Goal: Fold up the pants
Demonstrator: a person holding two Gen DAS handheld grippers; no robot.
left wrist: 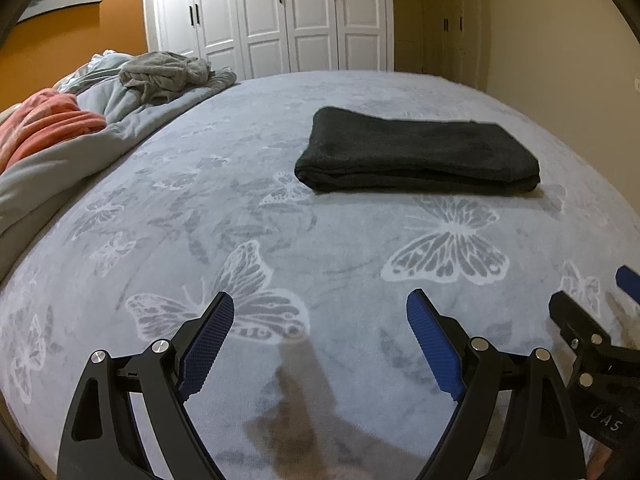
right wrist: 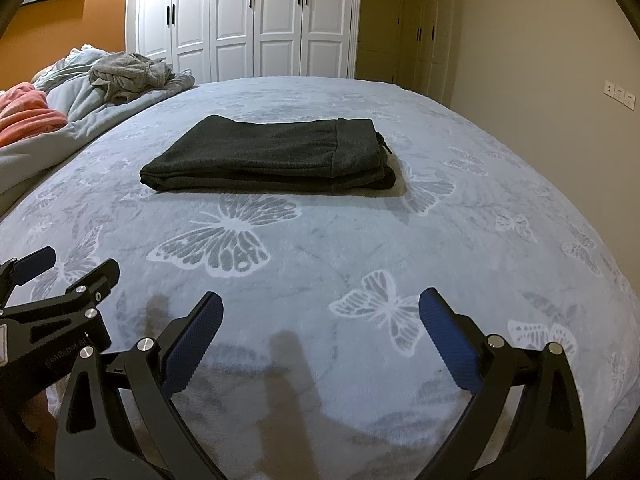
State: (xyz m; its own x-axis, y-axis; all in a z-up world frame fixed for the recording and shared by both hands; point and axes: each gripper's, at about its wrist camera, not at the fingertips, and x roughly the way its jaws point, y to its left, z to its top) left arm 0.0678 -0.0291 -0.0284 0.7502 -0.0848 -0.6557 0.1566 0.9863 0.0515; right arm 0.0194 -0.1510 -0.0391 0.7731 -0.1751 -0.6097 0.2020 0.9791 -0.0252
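Pants (left wrist: 416,152), seen from my left tongs (left wrist: 320,344), lay folded on the bed (left wrist: 200,208), ahead and off to the right, long axis crosswise, tongs wide and empty. From my right tongs (right wrist: 320,340), equally wide and empty, they sat ahead-left, well apart; neither hand looked clearly nearer.

- Pants (right wrist: 264,156): dark, matt knit cloth.
- Bed (right wrist: 460,240) cover: soft, fuzzy fleece.
- Left gripper (left wrist: 320,354): matt black plastic, ribbed blue pads (left wrist: 208,346), shiny metal pins.
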